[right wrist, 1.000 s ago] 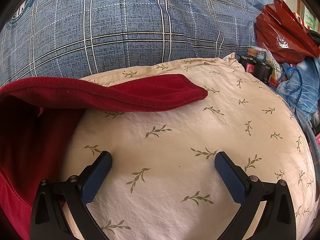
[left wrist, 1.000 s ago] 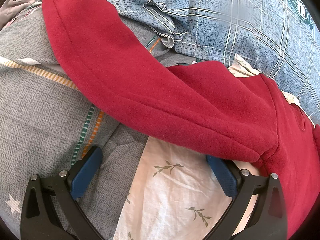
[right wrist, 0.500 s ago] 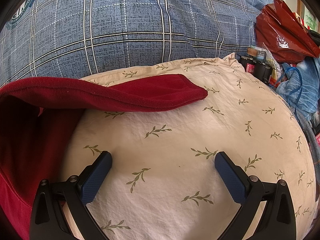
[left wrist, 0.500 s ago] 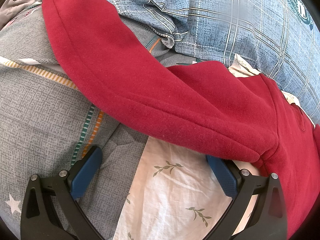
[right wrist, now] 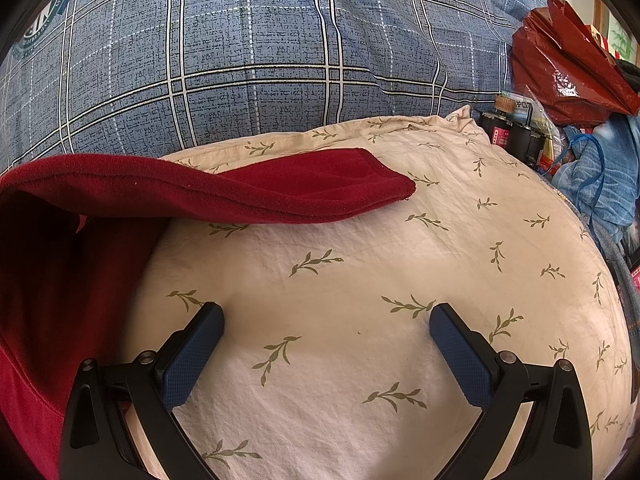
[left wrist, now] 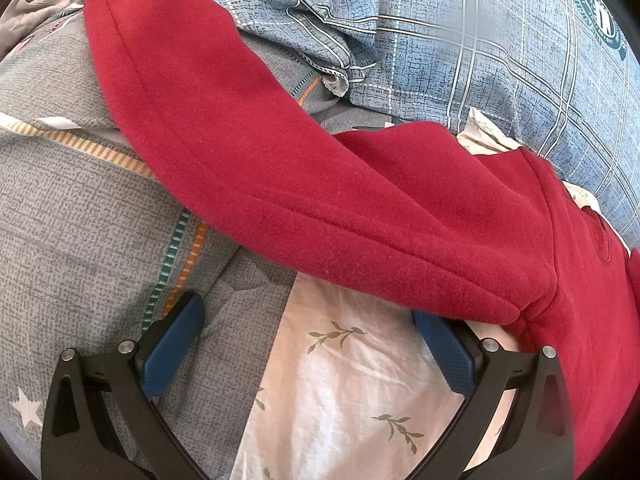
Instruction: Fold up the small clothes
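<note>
A red fleece garment lies spread on the bedding. In the left wrist view its left sleeve (left wrist: 248, 148) runs from the upper left down to the body at the right. My left gripper (left wrist: 308, 312) is open and empty, just below the sleeve's underarm seam; its right fingertip is partly hidden under the red fabric. In the right wrist view the other sleeve (right wrist: 280, 188) stretches right across a cream leaf-print sheet (right wrist: 380, 280), with the garment's body (right wrist: 60, 280) at the left. My right gripper (right wrist: 326, 320) is open and empty, resting over the sheet below that sleeve.
A blue plaid duvet (right wrist: 260, 60) lies bunched behind the garment and also shows in the left wrist view (left wrist: 480, 40). Grey patterned bedding (left wrist: 80, 220) lies at the left. A red plastic bag (right wrist: 560, 68), dark jars (right wrist: 508, 132) and blue cloth (right wrist: 600, 176) crowd the far right.
</note>
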The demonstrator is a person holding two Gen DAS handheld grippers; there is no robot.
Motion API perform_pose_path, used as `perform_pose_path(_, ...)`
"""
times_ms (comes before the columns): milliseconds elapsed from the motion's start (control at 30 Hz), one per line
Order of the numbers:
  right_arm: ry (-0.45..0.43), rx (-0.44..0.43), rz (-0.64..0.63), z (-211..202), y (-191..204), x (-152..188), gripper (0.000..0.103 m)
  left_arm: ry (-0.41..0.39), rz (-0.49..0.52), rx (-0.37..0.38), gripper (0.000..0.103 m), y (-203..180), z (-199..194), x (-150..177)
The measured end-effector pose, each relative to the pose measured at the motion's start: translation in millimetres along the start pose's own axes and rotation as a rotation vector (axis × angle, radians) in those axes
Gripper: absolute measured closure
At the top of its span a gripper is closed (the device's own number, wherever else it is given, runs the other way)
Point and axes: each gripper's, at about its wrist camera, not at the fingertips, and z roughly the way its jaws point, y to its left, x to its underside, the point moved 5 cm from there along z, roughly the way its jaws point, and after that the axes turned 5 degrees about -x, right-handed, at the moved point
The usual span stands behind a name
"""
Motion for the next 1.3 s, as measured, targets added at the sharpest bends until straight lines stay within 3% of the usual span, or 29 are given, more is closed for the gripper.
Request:
perform_pose_path(300,-0.002,0.045,-0.007,-6,3,1,0.0,0.003,-0.001,0.0,0.0,-1,2,0)
perform_pose_path(500,-0.073,0.127,-0.09,-52,19,9,0.0,0.011,0.003,0.017,0.0,-2,-4,2)
perform_pose_path(700,-0.152,0.105,-0.162,-109,44,14,0.0,0.015,0.008,0.039,0.0,0,-18,6)
perform_pose_path(1067,-0.138,0.061,-0.255,-145,85,36,0.0,-0.083,0.102,0.066,0.0,-10,-73,13)
perform_pose_path(1300,-0.091,-0.088,-0.274,-162,128,47,0.0,-0.102,0.153,0.101,0.0,-26,-100,17)
